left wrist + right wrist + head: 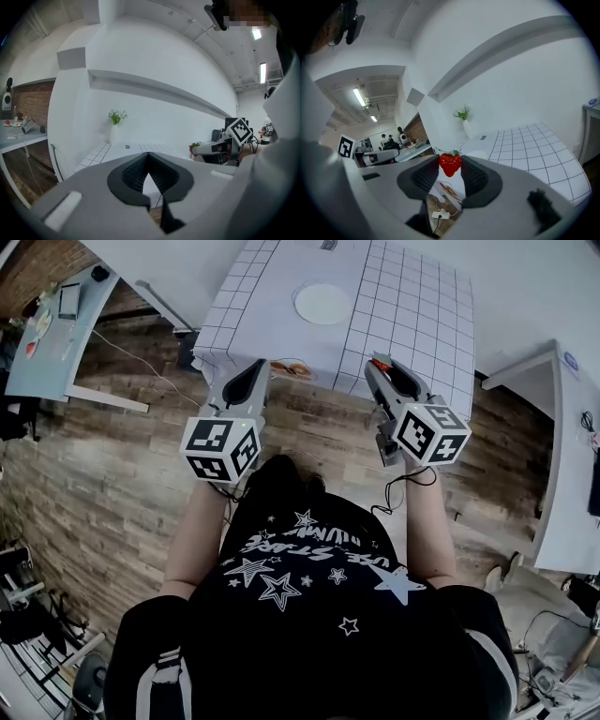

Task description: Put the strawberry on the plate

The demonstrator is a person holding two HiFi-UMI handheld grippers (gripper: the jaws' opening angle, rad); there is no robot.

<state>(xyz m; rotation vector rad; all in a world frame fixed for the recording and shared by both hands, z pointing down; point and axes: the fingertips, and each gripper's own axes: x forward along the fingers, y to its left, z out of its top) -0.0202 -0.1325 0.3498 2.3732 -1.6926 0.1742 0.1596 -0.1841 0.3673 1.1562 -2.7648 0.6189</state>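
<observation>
A red strawberry point(450, 164) with a green top is pinched between the jaws of my right gripper point(450, 165), which is shut on it. In the head view that right gripper point(379, 362) hovers at the near edge of the white gridded table point(412, 296), and the strawberry point(379, 360) shows only as a red speck at its tip. A round white plate point(322, 304) lies flat on the table, farther in and to the left. My left gripper point(257, 368) is at the table's near edge, left of the right one; its jaw tips meet with nothing between them point(148, 157).
A flat printed picture point(292, 369) lies at the table's near edge between the grippers. A small vase with a plant point(115, 123) stands at the table's far side. Wooden floor surrounds the table; other desks point(52, 329) stand left and right point(572, 456).
</observation>
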